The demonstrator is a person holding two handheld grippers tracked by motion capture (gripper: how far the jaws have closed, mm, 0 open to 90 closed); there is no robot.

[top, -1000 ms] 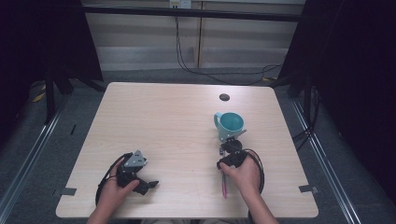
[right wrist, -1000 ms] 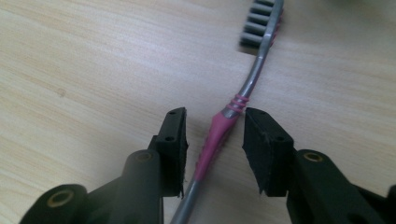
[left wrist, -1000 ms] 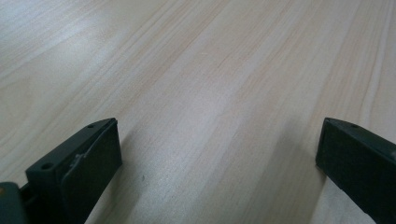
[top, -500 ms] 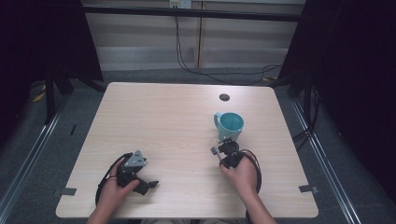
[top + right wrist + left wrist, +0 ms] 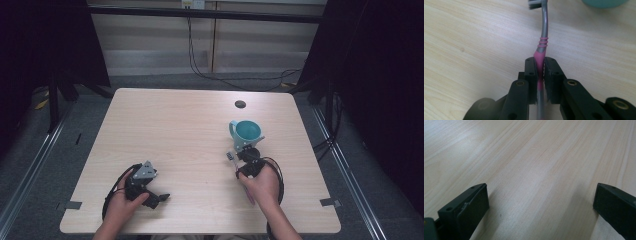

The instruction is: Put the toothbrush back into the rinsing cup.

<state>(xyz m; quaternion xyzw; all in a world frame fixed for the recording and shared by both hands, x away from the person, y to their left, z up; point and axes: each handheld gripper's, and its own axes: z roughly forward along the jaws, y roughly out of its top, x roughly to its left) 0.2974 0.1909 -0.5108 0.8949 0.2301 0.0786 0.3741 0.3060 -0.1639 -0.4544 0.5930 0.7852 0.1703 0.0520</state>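
A pink and grey toothbrush point(image 5: 543, 32) is clamped by its pink handle in my right gripper point(image 5: 539, 60), which is shut on it. Its bristled head point(image 5: 535, 3) points away from the jaws, low over the wood. In the high view the right gripper point(image 5: 245, 159) sits just in front of a teal cup point(image 5: 246, 132), with the brush head point(image 5: 230, 156) sticking out to its left. The cup's base point(image 5: 604, 2) shows at the top edge of the right gripper view. My left gripper point(image 5: 156, 196) rests near the front left of the table, open, with bare wood between its jaws point(image 5: 541, 192).
The light wooden table point(image 5: 175, 125) has a small dark round spot point(image 5: 240, 104) near its far edge, behind the cup. Cables point(image 5: 210, 75) trail on the floor beyond the table. Dark curtains hang at both sides.
The pink handle that stuck out on the table below the right hand a second ago is now hidden under that hand, which has shifted slightly. The left hand has not moved.
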